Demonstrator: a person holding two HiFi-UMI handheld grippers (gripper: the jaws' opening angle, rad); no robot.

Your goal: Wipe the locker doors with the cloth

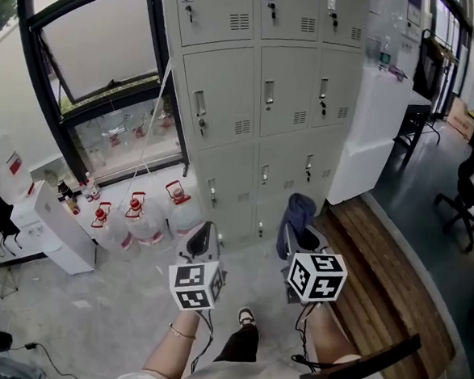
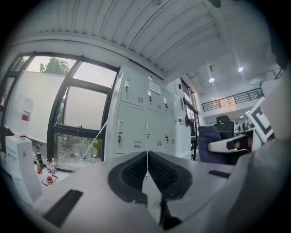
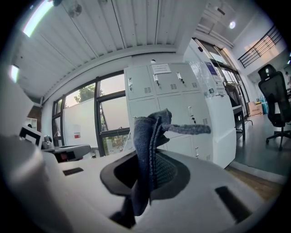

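cloth pinched in the right gripper, lockers well ahead

we face the grey lockers point(image 1: 268, 90) from well apart, and all the doors we can see are shut. both grippers sit low in the head view, side by side, pointing toward the lockers.

our right gripper point(image 1: 300, 230) is pinching the dark blue cloth point(image 1: 298, 212). in the right gripper view the cloth point(image 3: 150, 136) is bunched between the jaws. it rises above them, and one corner sticks out to the right. it touches no locker door.

our left gripper point(image 1: 205, 231) holds nothing. in the left gripper view its jaws are pressed together, with only a thin seam between the ribbed pads point(image 2: 135, 169).

left of the lockers is a big dark-framed window point(image 1: 93, 45). on the floor below it stand clear water bottles point(image 1: 138, 218) with red handles. just right of the lockers stands a white cabinet point(image 1: 375, 129), and a wooden bench point(image 1: 392, 293) runs along the floor on that side. a black office chair point(image 1: 472, 189) stands farther right. one shoe point(image 1: 247, 316) shows on the concrete floor between the two grippers.
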